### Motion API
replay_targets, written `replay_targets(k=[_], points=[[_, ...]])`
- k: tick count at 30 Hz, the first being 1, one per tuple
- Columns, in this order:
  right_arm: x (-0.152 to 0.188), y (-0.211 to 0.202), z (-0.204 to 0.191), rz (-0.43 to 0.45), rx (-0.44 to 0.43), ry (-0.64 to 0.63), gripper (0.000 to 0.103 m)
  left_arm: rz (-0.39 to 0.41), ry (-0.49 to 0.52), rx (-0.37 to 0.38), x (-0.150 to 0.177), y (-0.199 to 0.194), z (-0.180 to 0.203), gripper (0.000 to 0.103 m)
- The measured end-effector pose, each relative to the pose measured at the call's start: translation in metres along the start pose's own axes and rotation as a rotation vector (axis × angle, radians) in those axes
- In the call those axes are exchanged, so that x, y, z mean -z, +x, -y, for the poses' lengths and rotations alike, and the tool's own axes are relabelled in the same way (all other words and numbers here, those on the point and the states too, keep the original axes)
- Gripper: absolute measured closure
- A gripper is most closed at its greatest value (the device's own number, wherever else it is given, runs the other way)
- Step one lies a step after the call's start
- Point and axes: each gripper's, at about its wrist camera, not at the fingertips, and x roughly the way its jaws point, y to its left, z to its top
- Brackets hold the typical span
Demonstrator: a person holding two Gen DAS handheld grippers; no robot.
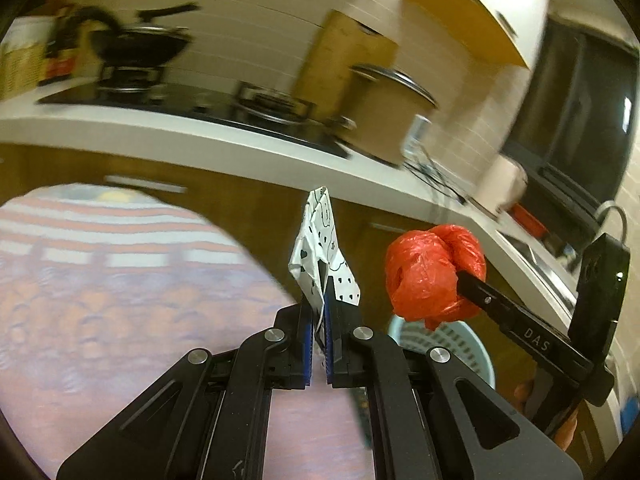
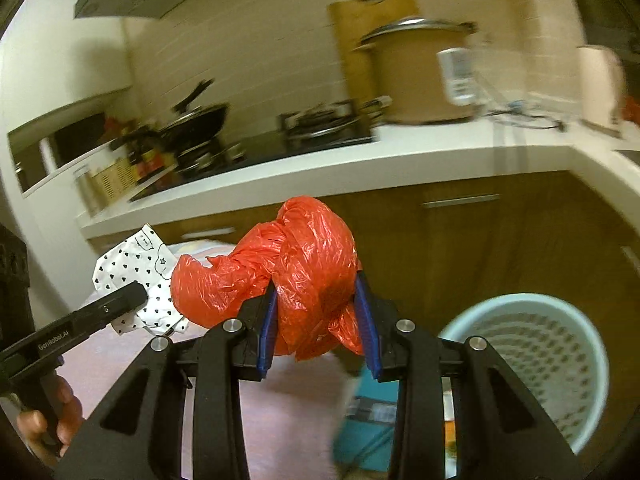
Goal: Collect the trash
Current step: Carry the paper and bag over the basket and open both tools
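I had the left claw [image 1: 318,320] pressed together on the crumpled white paper wrapper printed with small black hearts [image 1: 323,256], which stood up from the blue pads. The right claw [image 2: 318,320] was clamped on the crumpled red plastic bag [image 2: 288,276], and the bag bulged out above and to the left of the pads. Both pieces hung in the air in front of the white kitchen counter [image 2: 360,168]. I judged them very light, soft and a little slippery, so a grip deep in the bunched middle seemed safest. The pale blue perforated plastic basket [image 2: 560,360] stood low on the right.
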Motion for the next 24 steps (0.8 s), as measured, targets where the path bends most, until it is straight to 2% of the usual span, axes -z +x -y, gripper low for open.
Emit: replay_targets(k=[5,9,12,20,23,24], points=[[0.001,-0.028,0.053,0.051,0.113,0.055,0.071,-0.045,0.079,0.087,0.003,0.036,0.06,0.101],[0.007,-0.037,0.091,0.056,0.187,0.105,0.071,-0.095,0.104,0.147,0.008,0.067,0.096,0.101],[0.017,-0.033,0.124,0.021,0.242,0.175,0.071,-0.148,0.089,0.201,0.014,0.094,0.115,0.101],[0.056,-0.008,0.196,-0.126,0.342,0.359,0.068,-0.307,0.104,0.213,0.049,0.165,0.146,0.098],[0.069,0.007,0.217,-0.198,0.357,0.403,0.067,-0.35,0.083,0.225,0.057,0.18,0.149,0.086],[0.072,0.009,0.222,-0.212,0.36,0.407,0.064,-0.359,0.085,0.225,0.061,0.183,0.15,0.077]])
